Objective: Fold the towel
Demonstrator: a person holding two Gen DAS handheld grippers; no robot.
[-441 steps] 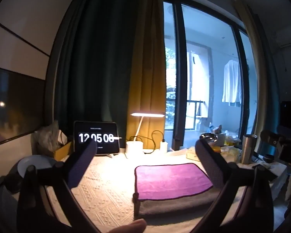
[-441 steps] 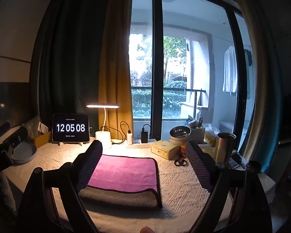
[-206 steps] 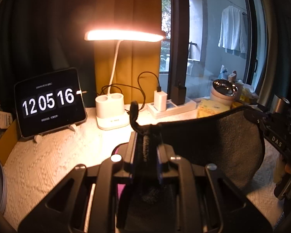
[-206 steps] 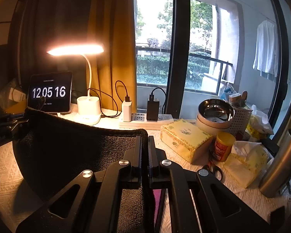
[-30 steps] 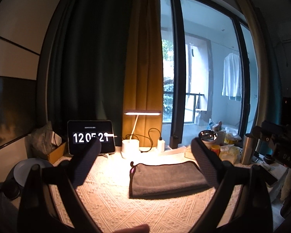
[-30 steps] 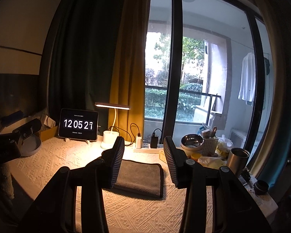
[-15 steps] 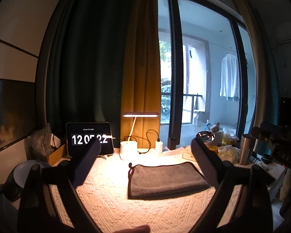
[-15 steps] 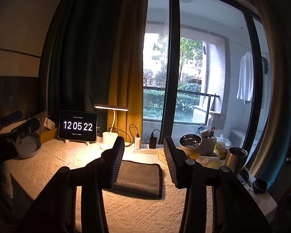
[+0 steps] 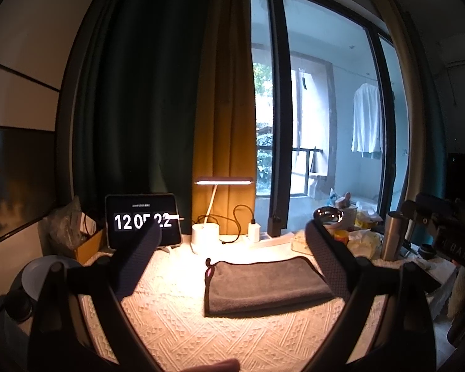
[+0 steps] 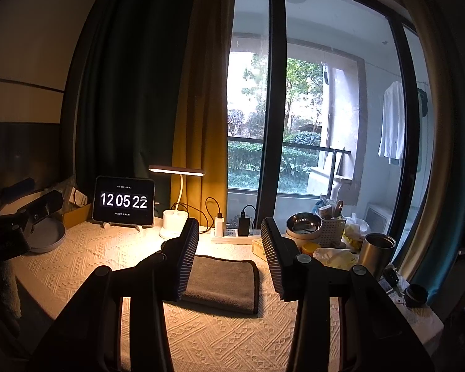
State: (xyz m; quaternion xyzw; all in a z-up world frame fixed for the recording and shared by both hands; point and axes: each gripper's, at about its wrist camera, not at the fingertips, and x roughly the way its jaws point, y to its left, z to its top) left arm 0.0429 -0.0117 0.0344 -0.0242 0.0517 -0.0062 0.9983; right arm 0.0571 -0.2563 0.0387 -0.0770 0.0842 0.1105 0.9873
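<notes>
The towel (image 9: 265,283) lies folded into a flat grey rectangle on the cream woven tablecloth (image 9: 176,325), its hanging loop at the far left corner. It also shows in the right wrist view (image 10: 221,283), partly behind my fingers. My left gripper (image 9: 232,232) is open wide and empty, held back above the table's near side. My right gripper (image 10: 229,226) is open and empty, raised above the towel's near edge. Neither gripper touches the towel.
A tablet clock (image 10: 124,201), a lit desk lamp (image 10: 176,172) and a power strip with chargers (image 10: 232,232) stand along the back. A steel bowl (image 10: 303,223), a basket, a tissue pack and a steel cup (image 10: 376,255) crowd the right. A grey dish (image 10: 46,238) sits at left.
Both grippers have drawn slightly back and up from the folded towel over the last second. The towel has not moved; earlier it lay purple side up, then was held lifted by both grippers.
</notes>
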